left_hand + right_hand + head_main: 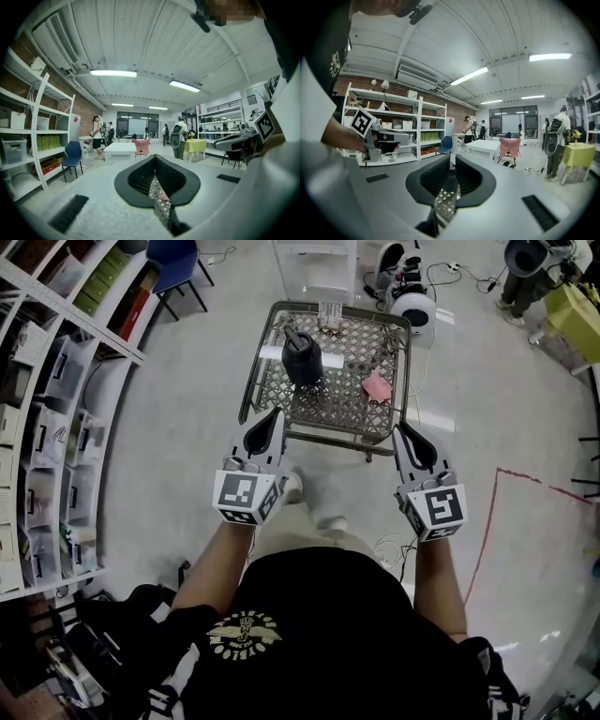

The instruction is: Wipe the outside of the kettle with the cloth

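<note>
A dark kettle (pixel 302 357) stands upright on a small metal mesh table (pixel 356 413), toward its back left. A pink cloth (pixel 377 387) lies flat on the mesh to the kettle's right. My left gripper (pixel 277 412) hovers just short of the table's near left edge, its jaws shut with nothing in them. My right gripper (pixel 401 427) hangs off the near right corner, also shut and empty. Both point roughly level toward the table. In the left gripper view the mesh and a bit of pink cloth (pixel 165 196) show below the closed jaws.
White shelving (pixel 56 381) with boxes lines the left side. A blue chair (pixel 178 263) and a round white appliance (pixel 413 307) with cables sit beyond the table. A red tape line (pixel 497 512) marks the floor at right. People stand far off in the room.
</note>
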